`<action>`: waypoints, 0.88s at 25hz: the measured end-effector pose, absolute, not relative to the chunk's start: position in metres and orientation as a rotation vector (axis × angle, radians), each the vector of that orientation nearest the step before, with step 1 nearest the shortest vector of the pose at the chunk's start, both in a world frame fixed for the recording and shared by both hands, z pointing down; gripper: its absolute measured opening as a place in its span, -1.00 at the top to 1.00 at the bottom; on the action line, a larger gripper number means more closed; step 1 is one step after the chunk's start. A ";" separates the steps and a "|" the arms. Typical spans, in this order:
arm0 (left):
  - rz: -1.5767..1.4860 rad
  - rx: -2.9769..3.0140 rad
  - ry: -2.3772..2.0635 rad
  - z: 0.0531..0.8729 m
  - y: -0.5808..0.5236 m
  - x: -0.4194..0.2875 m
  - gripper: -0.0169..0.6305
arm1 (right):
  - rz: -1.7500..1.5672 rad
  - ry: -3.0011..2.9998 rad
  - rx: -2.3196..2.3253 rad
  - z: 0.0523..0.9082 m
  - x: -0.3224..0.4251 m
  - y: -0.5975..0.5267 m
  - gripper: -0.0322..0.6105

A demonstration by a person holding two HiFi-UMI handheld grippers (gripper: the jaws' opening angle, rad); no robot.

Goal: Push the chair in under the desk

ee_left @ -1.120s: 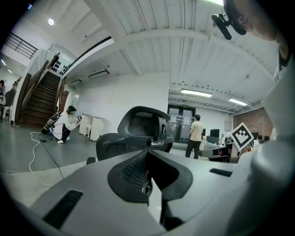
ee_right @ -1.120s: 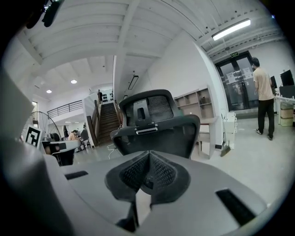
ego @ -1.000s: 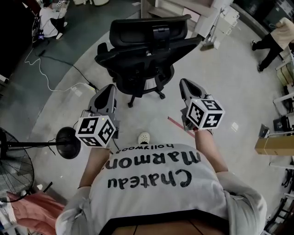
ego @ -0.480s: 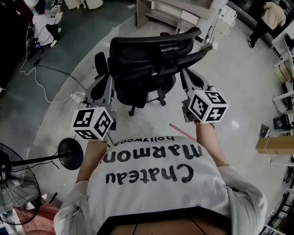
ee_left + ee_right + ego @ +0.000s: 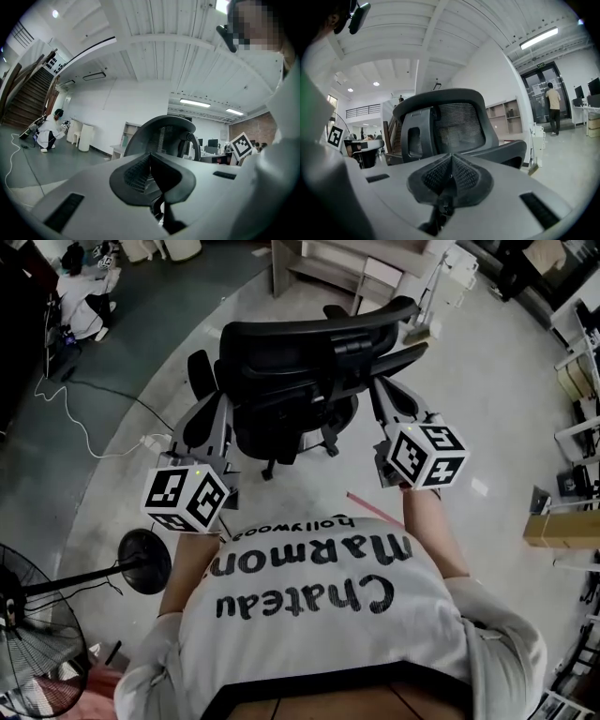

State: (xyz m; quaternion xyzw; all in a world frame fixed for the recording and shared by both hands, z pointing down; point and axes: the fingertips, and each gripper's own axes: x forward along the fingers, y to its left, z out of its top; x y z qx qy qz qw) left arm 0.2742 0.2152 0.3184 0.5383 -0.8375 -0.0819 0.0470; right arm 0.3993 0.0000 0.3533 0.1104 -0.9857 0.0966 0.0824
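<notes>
A black mesh-backed office chair (image 5: pixel 300 352) stands on the pale floor with its back toward me, and a pale desk (image 5: pixel 323 263) lies beyond it. My left gripper (image 5: pixel 223 401) reaches level to the left edge of the backrest, jaws shut and empty. My right gripper (image 5: pixel 379 382) sits at the right edge by the armrest (image 5: pixel 408 348), also shut and empty. Whether either tip touches the chair I cannot tell. In the left gripper view the chair back (image 5: pixel 164 133) rises just past the closed left gripper (image 5: pixel 150 157). In the right gripper view the backrest (image 5: pixel 450 122) looms behind the closed right gripper (image 5: pixel 451 159).
A standing fan (image 5: pixel 33 634) and its round base (image 5: pixel 145 561) are at lower left. A white cable (image 5: pixel 84 432) snakes over the floor. Someone crouches at far left (image 5: pixel 84 282). A cardboard box (image 5: pixel 558 529) sits at right. A red strip (image 5: pixel 370 507) lies near my feet.
Both grippers moved forward and slightly up, from short of the chair to either side of its backrest. The chair now sits closer in the head view.
</notes>
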 end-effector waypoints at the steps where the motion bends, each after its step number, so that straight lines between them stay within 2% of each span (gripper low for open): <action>1: -0.255 1.650 -2.543 0.320 0.214 0.276 0.90 | 0.286 -2.938 0.327 0.357 0.401 0.000 0.87; 11: -0.242 1.647 -2.590 0.304 0.190 0.289 0.90 | 0.284 -2.964 0.280 0.343 0.414 -0.045 0.86; 13: -0.243 1.605 -2.608 0.303 0.188 0.286 0.90 | 0.297 -2.963 0.189 0.334 0.412 -0.055 0.81; 16: -0.238 1.538 -2.634 0.298 0.188 0.280 0.90 | 0.145 -2.922 0.022 0.323 0.406 -0.066 0.56; 18: -0.232 1.488 -2.662 0.295 0.192 0.281 0.90 | -0.038 -2.854 -0.099 0.326 0.407 -0.069 0.26; 22: -0.236 1.375 -2.721 0.291 0.201 0.282 0.90 | -0.364 -2.657 -0.354 0.342 0.400 -0.067 -0.01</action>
